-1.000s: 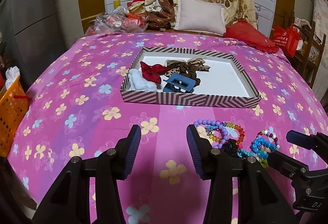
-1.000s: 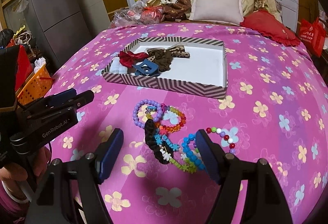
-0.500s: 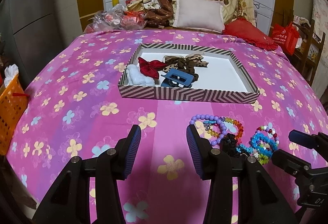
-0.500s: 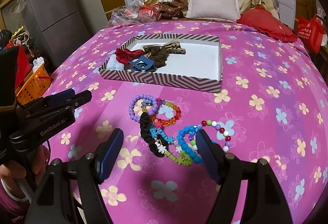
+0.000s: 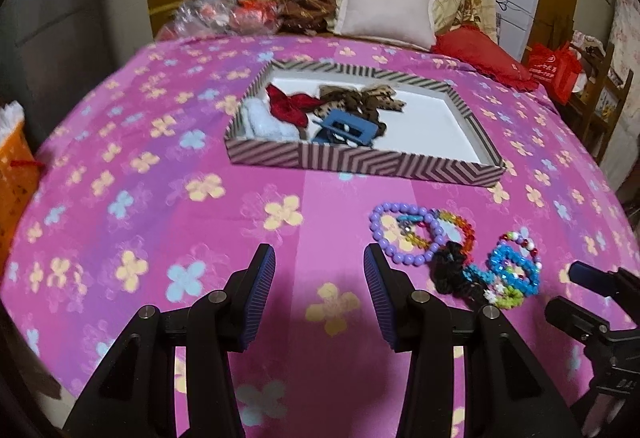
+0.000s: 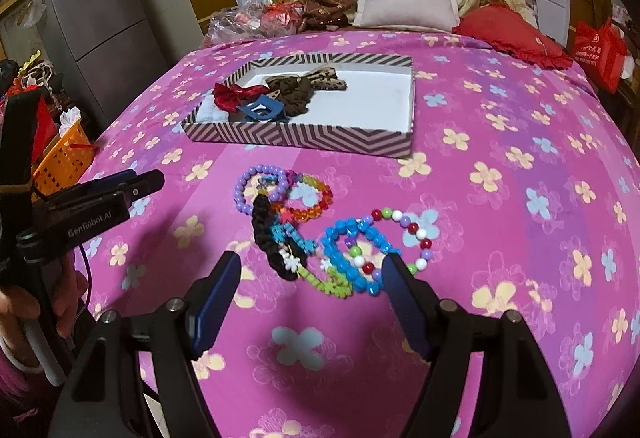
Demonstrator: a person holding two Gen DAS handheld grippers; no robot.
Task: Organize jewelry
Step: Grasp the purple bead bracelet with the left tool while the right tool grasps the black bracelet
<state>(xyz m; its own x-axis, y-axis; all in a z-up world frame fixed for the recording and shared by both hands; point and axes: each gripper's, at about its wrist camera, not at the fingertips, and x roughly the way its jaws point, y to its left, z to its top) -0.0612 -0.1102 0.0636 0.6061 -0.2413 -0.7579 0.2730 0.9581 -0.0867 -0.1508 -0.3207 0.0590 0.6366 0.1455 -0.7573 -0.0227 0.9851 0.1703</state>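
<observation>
— Where's the jewelry?

— I see the bracelet pile (image 6: pixel 316 234) on the bed (image 6: pixel 500 238), near the striped tray (image 6: pixel 304 137). My right gripper (image 6: pixel 310 298) hovers over it, jaws apart, empty.

— The left?

— My left gripper (image 5: pixel 319 294) is beside the pile, jaws apart, empty.

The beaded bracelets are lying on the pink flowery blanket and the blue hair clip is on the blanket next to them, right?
Not quite. The beaded bracelets do lie on the pink flowery blanket, but the blue hair clip is not beside them. It sits inside the striped box, further up the bed, with the bows. The right wrist view shows it clearly.
</observation>
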